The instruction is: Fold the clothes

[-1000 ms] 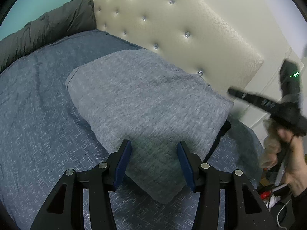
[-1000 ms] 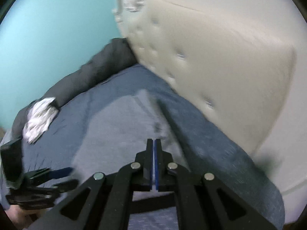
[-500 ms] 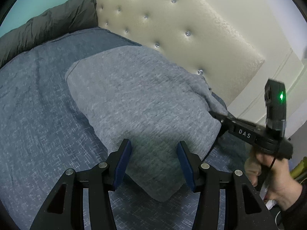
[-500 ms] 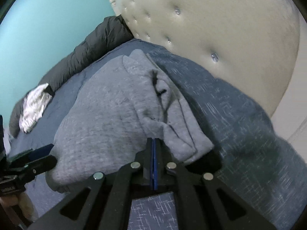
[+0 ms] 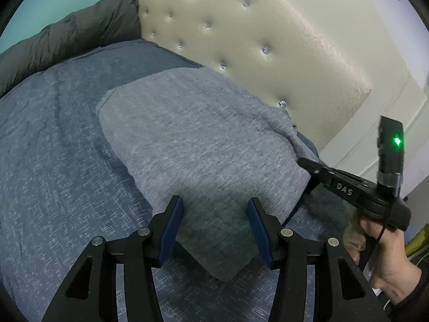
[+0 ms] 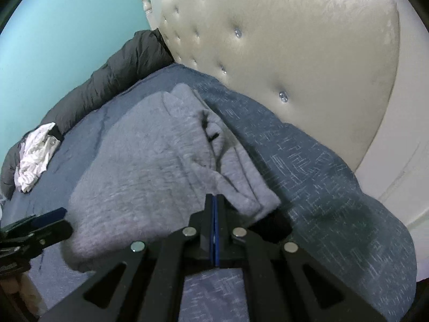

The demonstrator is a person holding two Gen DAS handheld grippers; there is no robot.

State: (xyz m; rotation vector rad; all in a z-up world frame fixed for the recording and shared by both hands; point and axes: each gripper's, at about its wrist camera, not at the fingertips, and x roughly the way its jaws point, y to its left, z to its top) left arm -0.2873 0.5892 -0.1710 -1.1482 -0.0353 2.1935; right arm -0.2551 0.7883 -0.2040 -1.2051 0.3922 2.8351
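Left wrist view: the grey garment point(image 5: 203, 145) lies on the blue bedspread point(image 5: 53, 161), already doubled into a rough block, its far side up near the tufted headboard point(image 5: 254, 40). The left gripper point(image 5: 215, 228) hangs just over the garment's near corner with its blue pads spread wide and nothing between them. Off on the garment's right edge, the right gripper point(image 5: 303, 162) pokes in with a hand point(image 5: 386, 252) behind it; its tip sits right at the fabric.

Right wrist view: the right gripper point(image 6: 214, 209) has its pads pressed flat together at the garment's point(image 6: 139, 171) bunched edge, the side toward the headboard point(image 6: 295, 53). Can't tell whether any cloth is actually pinched in there, since the tip hides the contact. That edge shows loose layers and a dark cord. A white crumpled item point(image 6: 34, 158) sits well away from the garment by the dark duvet point(image 6: 107, 83).

My read — mid-fold or tidying a finished fold, it fits either. Whatever comes next needs a sure hold on that messy edge.
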